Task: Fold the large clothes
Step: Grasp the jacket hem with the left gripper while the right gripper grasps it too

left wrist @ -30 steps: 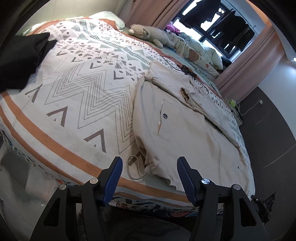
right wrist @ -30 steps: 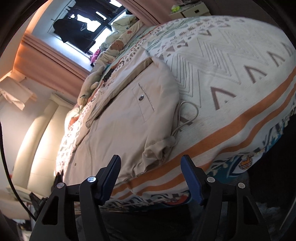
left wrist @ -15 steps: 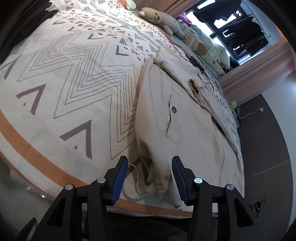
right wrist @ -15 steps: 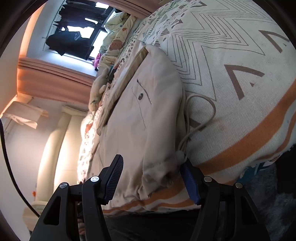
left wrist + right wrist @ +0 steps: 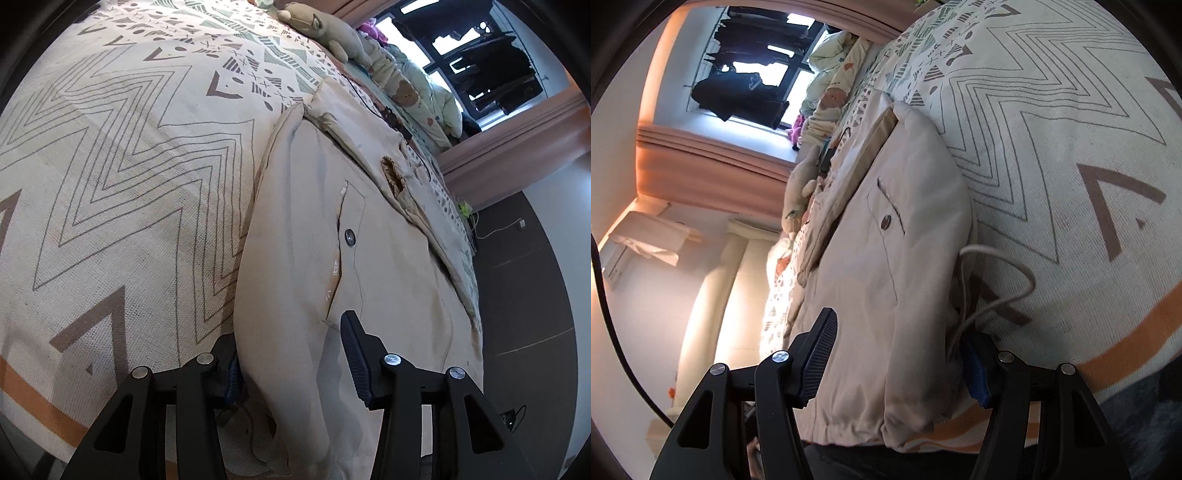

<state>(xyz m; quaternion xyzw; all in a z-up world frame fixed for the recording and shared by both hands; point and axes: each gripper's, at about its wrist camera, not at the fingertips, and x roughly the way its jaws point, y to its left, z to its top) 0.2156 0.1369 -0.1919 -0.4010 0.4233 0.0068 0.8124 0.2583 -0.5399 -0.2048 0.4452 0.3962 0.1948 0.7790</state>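
Between each spread claw's fingers, left (image 5: 291,354) and right (image 5: 901,354), lies the jacket's (image 5: 369,258) hem.

A bed (image 5: 110,184) carries everything here, covered by a cream bedspread (image 5: 1052,129) printed with grey zigzag lines, brown arrowheads, green triangles and an orange stripe near its edge. A beige jacket (image 5: 314,258) lies flat on the bedspread, reaching to the near edge, its pocket snap facing up. A pale drawcord (image 5: 1004,280) loops out from the jacket's side onto the cloth. At the far end lie a stuffed toy (image 5: 325,27) and a pale bundled quilt (image 5: 417,92) with a bear print, side by side.
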